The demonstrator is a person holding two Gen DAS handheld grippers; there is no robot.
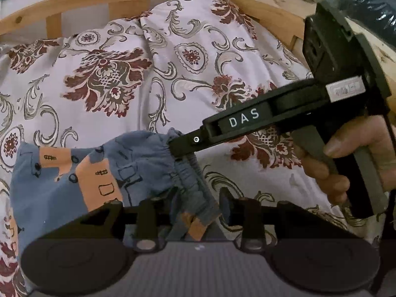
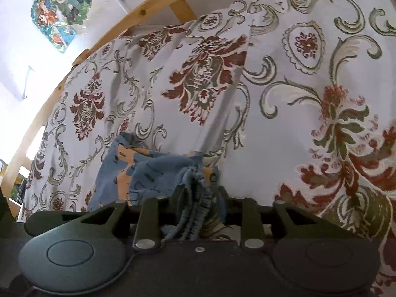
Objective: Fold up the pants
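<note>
**Two grippers clamped on one waistband**

Two grippers are engaged on the child's pants (image 1: 74, 173), which lie bunched on the floral bedspread (image 1: 104, 57) near my end of the bed. I record the garment as blue with orange patches and black line drawings, its gathered elastic waistband (image 1: 183, 173) turned toward the cameras.

Left gripper (image 1: 190, 210): from its own wrist view I see the fingers drawn in on a hanging fold of the waistband, fabric pinched between them and lifted off the cover.

Right gripper (image 2: 198, 198): its own view shows the ribbed elastic bunched and squeezed between the closed fingers. In the left wrist view the same tool comes in from the right, its tip (image 1: 178, 146) biting the upper edge of the waistband, with the person's hand (image 1: 346, 163) wrapped round the handle.

Both holds sit close together on the waistband. The rest of the pants spreads leftward, touching the bedspread.

Surroundings: wooden bed frame (image 1: 74, 2) behind the cover; colourful pictures (image 2: 57, 7) on the wall beyond.
</note>
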